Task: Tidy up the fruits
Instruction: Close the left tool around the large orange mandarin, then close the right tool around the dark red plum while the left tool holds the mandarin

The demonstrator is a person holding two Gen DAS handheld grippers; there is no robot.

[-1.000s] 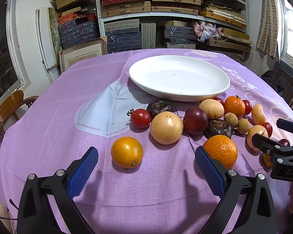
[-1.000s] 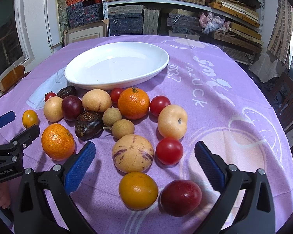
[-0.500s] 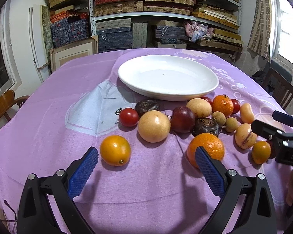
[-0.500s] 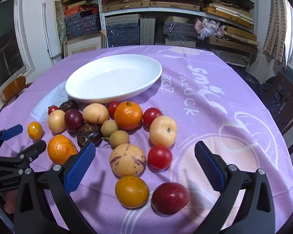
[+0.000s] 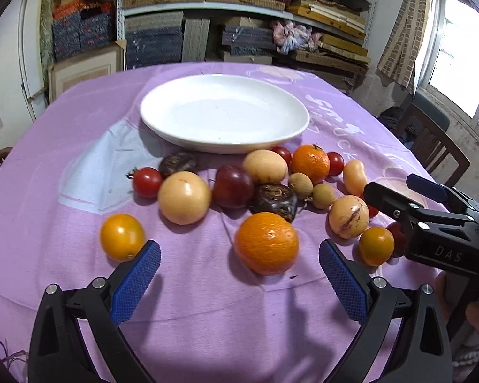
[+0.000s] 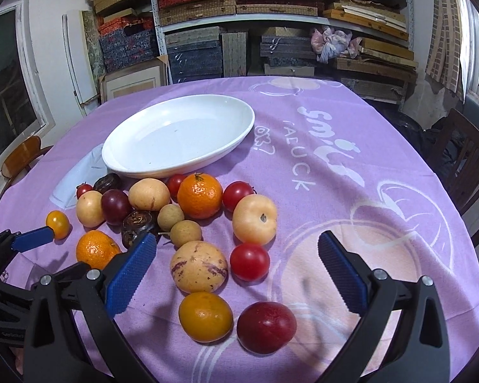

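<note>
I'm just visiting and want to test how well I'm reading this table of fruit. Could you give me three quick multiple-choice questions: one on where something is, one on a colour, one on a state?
1. Where do the fruits lie?
A. On the plate
B. On the cloth, in front of the plate
C. On the shelves

2. What colour is the tablecloth?
A. Purple
B. Green
C. White

3. How is the left gripper?
A. Shut on an orange
B. Open, holding nothing
C. Shut on the plate

Answers: 1 B, the white plate holds no fruit. 2 A, the cloth is purple with pale print. 3 B, its blue pads stand wide apart and the large orange sits free ahead of them.
</note>
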